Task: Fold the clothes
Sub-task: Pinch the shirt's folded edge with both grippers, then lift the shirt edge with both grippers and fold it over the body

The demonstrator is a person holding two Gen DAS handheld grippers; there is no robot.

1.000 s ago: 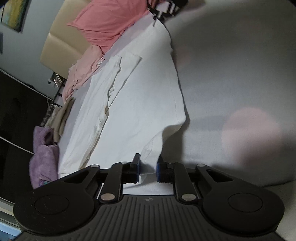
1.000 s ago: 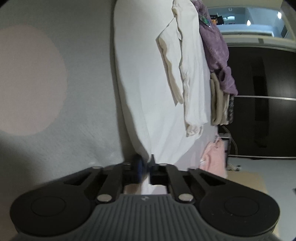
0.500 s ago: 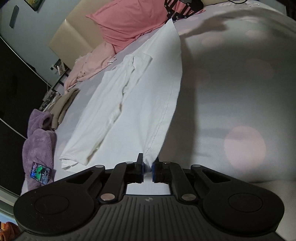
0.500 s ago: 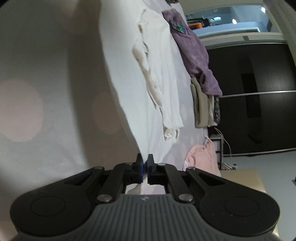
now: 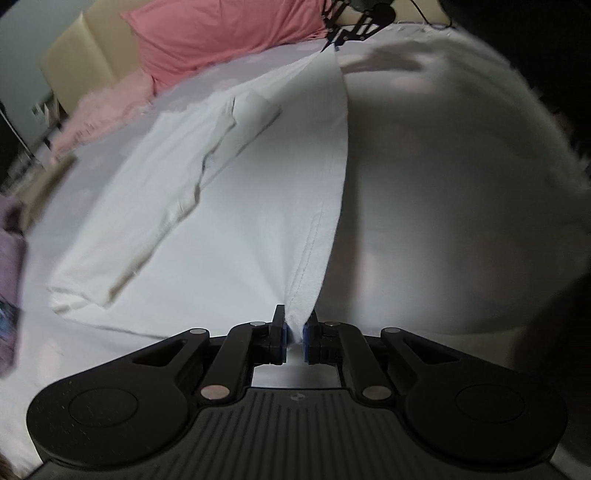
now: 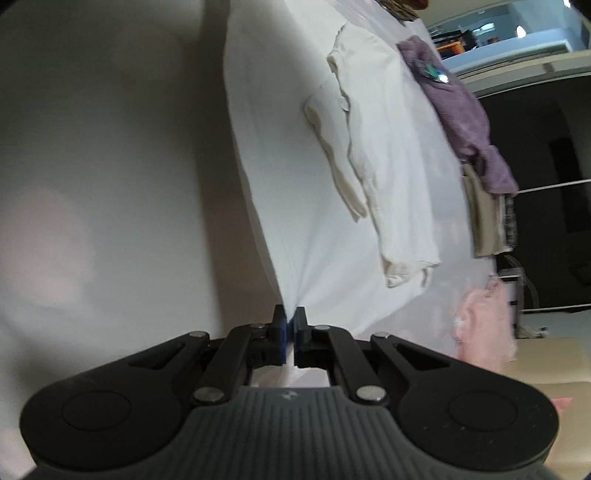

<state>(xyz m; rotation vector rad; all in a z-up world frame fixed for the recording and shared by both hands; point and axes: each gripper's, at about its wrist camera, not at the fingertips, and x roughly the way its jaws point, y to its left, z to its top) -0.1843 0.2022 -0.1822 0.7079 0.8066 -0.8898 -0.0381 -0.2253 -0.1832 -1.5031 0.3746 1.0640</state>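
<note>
A white long-sleeved shirt (image 5: 236,206) lies spread on the pale bed (image 5: 443,206), with a sleeve folded over its body. My left gripper (image 5: 294,330) is shut on one corner of its hem and lifts that edge off the bed. The shirt also shows in the right wrist view (image 6: 295,155). My right gripper (image 6: 290,330) is shut on the opposite corner of the same edge. The far black gripper (image 5: 347,26) shows at the top of the left wrist view, at the shirt's other end. The edge is stretched taut between both grippers.
A coral pillow (image 5: 221,33) and a pink garment (image 5: 107,114) lie at the headboard end. A purple towel (image 6: 461,114) and folded beige clothes (image 6: 484,218) lie beside the shirt. A dark wardrobe (image 6: 546,177) stands beyond the bed.
Both grippers have lifted the shirt's edge higher and pulled it taut. The left jaws closed tighter on the hem. The views swung toward the shirt's body.
</note>
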